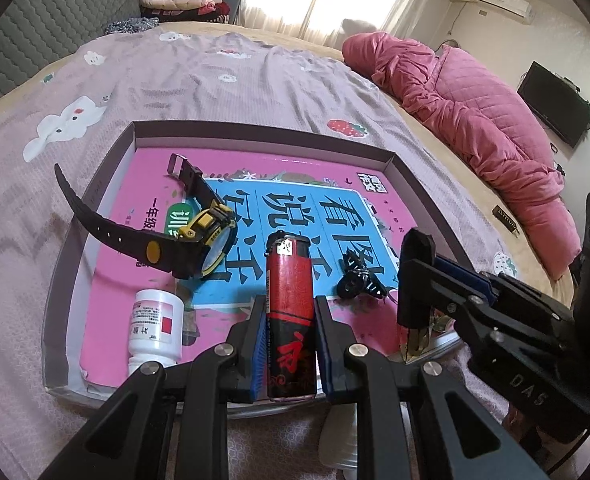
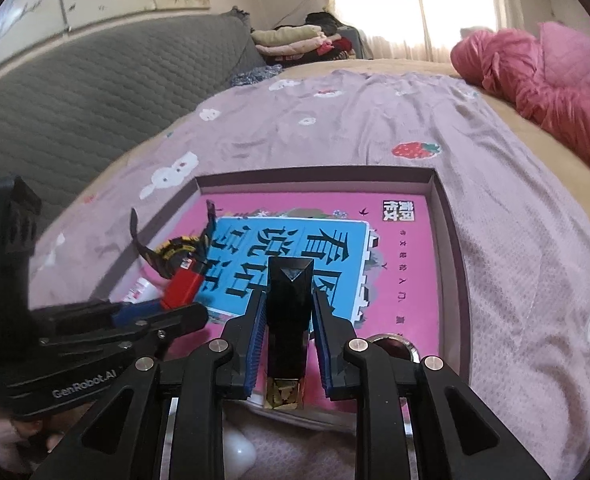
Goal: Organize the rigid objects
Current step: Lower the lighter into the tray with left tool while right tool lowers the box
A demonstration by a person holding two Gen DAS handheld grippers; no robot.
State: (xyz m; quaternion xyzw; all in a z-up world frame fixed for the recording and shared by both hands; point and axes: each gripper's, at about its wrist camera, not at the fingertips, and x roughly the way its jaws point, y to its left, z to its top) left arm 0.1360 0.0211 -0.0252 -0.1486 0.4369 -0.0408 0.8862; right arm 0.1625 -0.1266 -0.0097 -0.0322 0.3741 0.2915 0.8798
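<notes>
Sunlit bedroom: a bed (image 1: 255,80) under a mauve printed sheet carries a shallow open box (image 1: 399,168), its floor covered by a pink and blue book (image 1: 323,208). Left wrist view shows what the right one hides or blurs: a white pill bottle (image 1: 155,328) lying near the box's near-left corner, a black and yellow watch (image 1: 207,240) with one strap hanging over the left wall, and a small black clip-like piece (image 1: 361,280) on the book, just right of the lighter. Right wrist view adds a round metal-rimmed item (image 2: 395,345) at the box's near edge beside its right finger, too hidden to identify, plus a grey sofa back (image 2: 95,92) and folded clothes (image 2: 295,40) beyond the bed. Left tool (image 1: 287,312) is clamped on a red and black lighter (image 1: 289,312), blue pads pressed to both sides, the lighter pointing forward above the book's near part. Right tool (image 2: 287,312) is clamped on a black faceted-cap tube (image 2: 287,312) with a gold patterned base, held along the fingers over the near middle of the box. In the left wrist view this tube (image 1: 415,280) stands upright at the right, base close to the box floor; contact cannot be judged. Both tools sit side by side at the box's near edge, apart from each other.
</notes>
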